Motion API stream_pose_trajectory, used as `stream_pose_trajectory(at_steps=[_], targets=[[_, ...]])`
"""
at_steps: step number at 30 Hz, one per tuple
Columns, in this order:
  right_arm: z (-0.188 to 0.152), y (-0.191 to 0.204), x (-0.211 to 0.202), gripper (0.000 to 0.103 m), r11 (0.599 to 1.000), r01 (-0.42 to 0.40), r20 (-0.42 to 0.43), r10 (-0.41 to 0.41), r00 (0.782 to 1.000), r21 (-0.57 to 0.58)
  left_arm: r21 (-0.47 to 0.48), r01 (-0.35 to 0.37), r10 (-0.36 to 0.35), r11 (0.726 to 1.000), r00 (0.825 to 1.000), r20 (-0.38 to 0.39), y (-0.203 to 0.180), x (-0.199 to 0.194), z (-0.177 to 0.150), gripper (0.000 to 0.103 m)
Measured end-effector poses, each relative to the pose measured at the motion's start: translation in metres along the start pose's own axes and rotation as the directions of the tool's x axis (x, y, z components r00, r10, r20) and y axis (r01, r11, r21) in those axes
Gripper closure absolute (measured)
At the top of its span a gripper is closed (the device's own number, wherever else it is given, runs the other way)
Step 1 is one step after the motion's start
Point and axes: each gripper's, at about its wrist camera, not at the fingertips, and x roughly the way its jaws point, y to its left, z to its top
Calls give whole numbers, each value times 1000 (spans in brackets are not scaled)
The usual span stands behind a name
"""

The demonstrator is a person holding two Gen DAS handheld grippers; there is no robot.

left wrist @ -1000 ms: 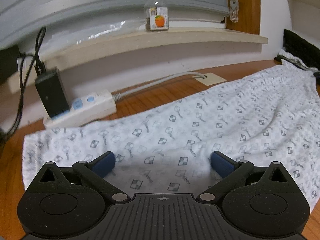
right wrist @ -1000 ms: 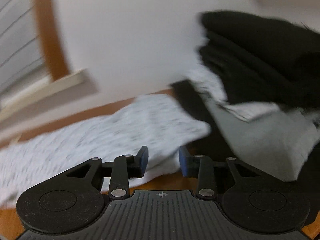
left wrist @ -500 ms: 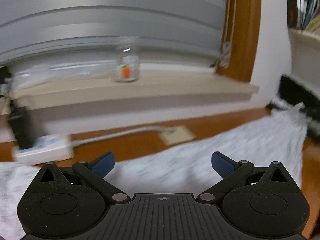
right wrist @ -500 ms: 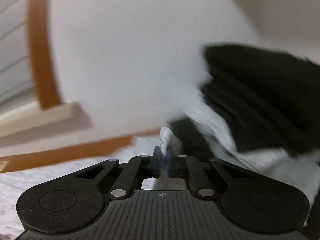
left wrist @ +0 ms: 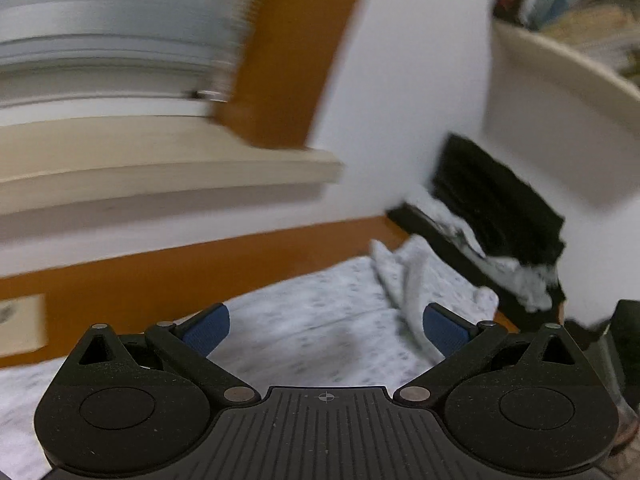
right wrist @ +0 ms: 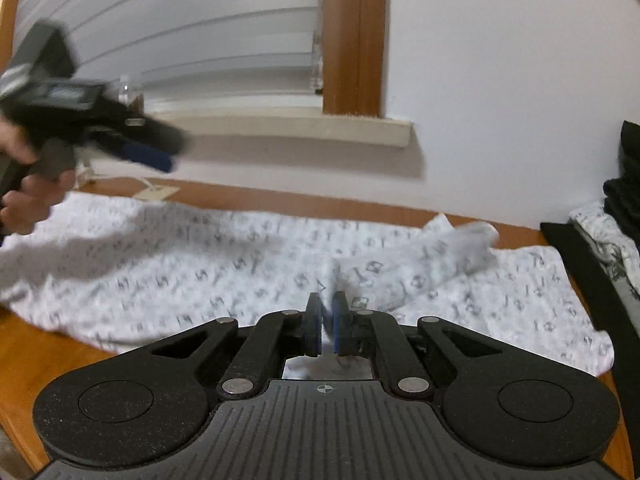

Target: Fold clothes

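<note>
Right gripper (right wrist: 327, 322) pinches printed white garment (right wrist: 240, 252); left gripper (left wrist: 326, 324) spread wide, empty.
Garment lies on wooden table (right wrist: 24, 344); dark clothes pile (left wrist: 496, 196), blurred, probably folded, at far right.

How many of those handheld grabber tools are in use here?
2. The right black two-finger gripper sits at the bottom of its own view, its blue-padded fingers pinching the white patterned cloth. The left gripper hovers above the cloth's far-left part, open.

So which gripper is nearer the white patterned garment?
Right. The right gripper is shut on a pinched fold of the garment, touching it. The left gripper is open, hanging above the cloth with nothing between its fingers.
</note>
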Motion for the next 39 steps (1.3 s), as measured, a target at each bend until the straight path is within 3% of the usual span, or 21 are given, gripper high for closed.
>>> stream_pose_trajectory(at_steps=[4, 8, 9, 10, 11, 19, 20, 22, 23, 26, 33, 39], targets=[[-7, -10, -4, 96, 999, -25, 25, 24, 999, 44, 50, 36, -35, 998, 999, -22, -36, 47, 5, 6], [-8, -16, -6, 96, 995, -49, 56, 44, 997, 82, 45, 81, -77, 996, 993, -92, -59, 99, 13, 10], [-9, -17, -6, 96, 994, -54, 64, 48, 997, 90, 42, 80, -75, 996, 991, -111, -62, 112, 14, 17], [-10, -19, -6, 96, 993, -60, 72, 53, 996, 100, 42, 87, -81, 995, 989, -122, -66, 123, 15, 34], [-10, -21, -6, 96, 991, -69, 77, 61, 995, 115, 42, 102, -96, 994, 987, -131, -69, 135, 16, 41], [-12, -24, -5, 96, 985, -89, 72, 80, 994, 144, 131, 81, -60, 988, 986, -156, -99, 185, 26, 46], [-12, -24, -6, 96, 985, -89, 75, 79, 994, 146, 141, 77, -53, 987, 985, -166, -101, 188, 26, 52], [-13, -24, -7, 96, 986, -83, 85, 72, 994, 145, 144, 68, -41, 987, 982, -185, -103, 194, 27, 89], [-13, -23, -9, 96, 986, -79, 91, 66, 994, 144, 131, 72, -45, 989, 980, -194, -102, 195, 27, 97], [-14, -23, -14, 96, 986, -76, 119, 58, 991, 150, 126, 87, -63, 988, 981, -184, -99, 185, 33, 99], [-4, -10, -26, 96, 984, -111, 170, 87, 981, 138, 163, 67, -52, 984, 994, -91, -95, 114, 71, 99], [34, 29, -39, 96, 964, -241, 260, 206, 943, 109, 188, -16, 19, 982, 1000, -12, -60, 20, 93, 99]])
